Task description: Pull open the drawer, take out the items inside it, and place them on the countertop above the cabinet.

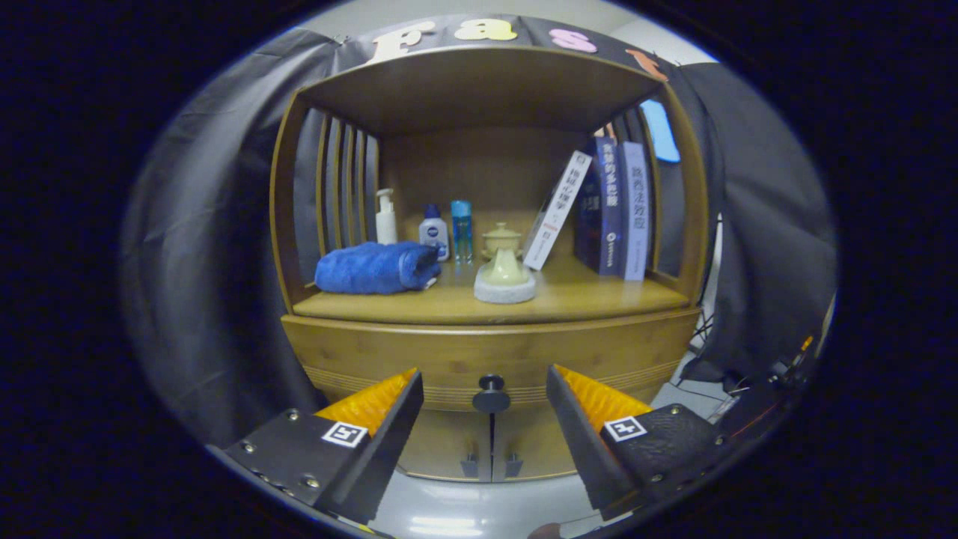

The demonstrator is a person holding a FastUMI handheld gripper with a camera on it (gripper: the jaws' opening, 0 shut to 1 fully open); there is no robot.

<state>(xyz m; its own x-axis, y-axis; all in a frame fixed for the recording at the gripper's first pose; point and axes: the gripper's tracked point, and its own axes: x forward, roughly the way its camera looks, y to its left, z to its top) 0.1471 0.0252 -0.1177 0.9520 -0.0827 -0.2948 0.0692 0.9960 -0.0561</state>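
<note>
A wooden cabinet stands straight ahead with its drawer front [404, 355] closed. A dark round knob [491, 393] sticks out from the middle of the drawer. My gripper [485, 393] is open, its two fingers spread to either side of the knob and not touching it. The knob sits level with the fingertips, still a little beyond them. Above the drawer lies the wooden countertop [599, 296]. Whatever the drawer holds is hidden.
On the countertop lie a rolled blue towel [376, 267], a white pump bottle [385, 217], two small bottles [434, 230], a pale ceramic lidded pot [504, 268] and several leaning books [610, 206]. Cabinet doors [441, 445] sit below the drawer. Cables [718, 385] trail on the floor at right.
</note>
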